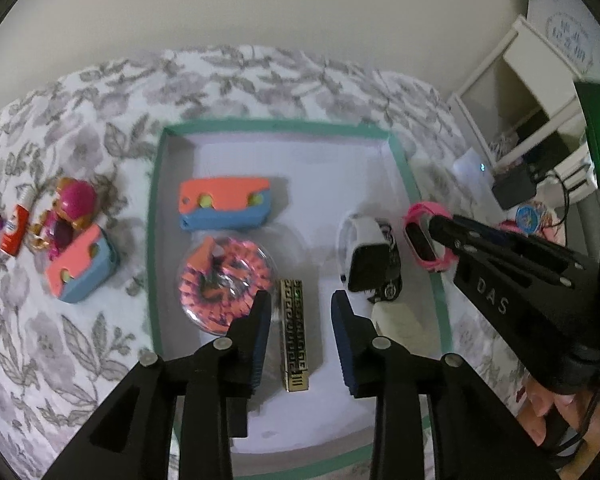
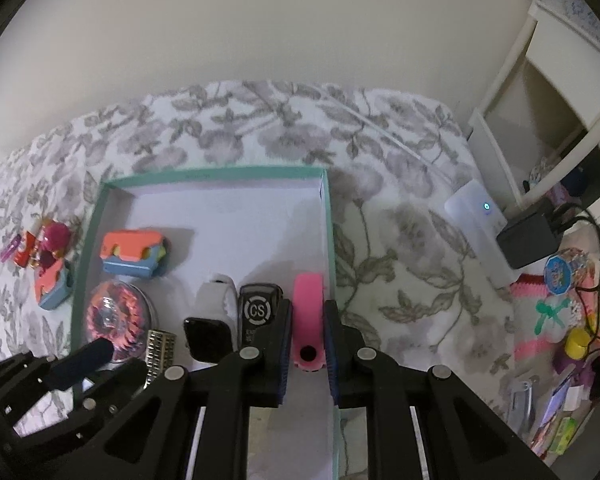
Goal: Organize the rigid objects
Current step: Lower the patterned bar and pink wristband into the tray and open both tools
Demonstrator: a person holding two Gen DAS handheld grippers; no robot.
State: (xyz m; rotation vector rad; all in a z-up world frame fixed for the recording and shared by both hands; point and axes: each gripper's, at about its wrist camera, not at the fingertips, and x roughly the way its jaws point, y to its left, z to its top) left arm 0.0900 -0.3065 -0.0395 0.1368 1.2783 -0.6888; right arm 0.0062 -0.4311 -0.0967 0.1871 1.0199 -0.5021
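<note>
Black fingers with blue pads fill the bottom of both views. Left gripper (image 1: 300,328) hangs with its jaws apart over the near part of the teal-rimmed tray (image 1: 156,216), and a gold patterned bar (image 1: 296,334) lies on the tray floor between the two pads, touching neither. Just left of the bar sits a clear round case (image 1: 224,276) holding something orange and pink; behind it lies an orange-and-blue block (image 1: 224,208). To the right of the bar a white smartwatch (image 1: 364,256) rests against a black toy car (image 1: 392,276).

Right gripper (image 2: 307,330) is clamped on a pink band (image 2: 308,312), which stands between its pads right at the tray's right wall (image 2: 329,216); whether the band touches the floor or is held just above it is hard to tell. The car (image 2: 260,308) lies just beside the left pad, with the watch (image 2: 216,312) next over.

Outside the tray, on the flowered cloth (image 1: 80,344) to the left, lie a second orange-and-blue block (image 1: 82,264), a pink doll (image 1: 72,208), a red tube (image 1: 16,228) and a purple item at the frame edge. The tray's far half is bare white floor behind the block, with room toward the back wall and the far right corner
</note>
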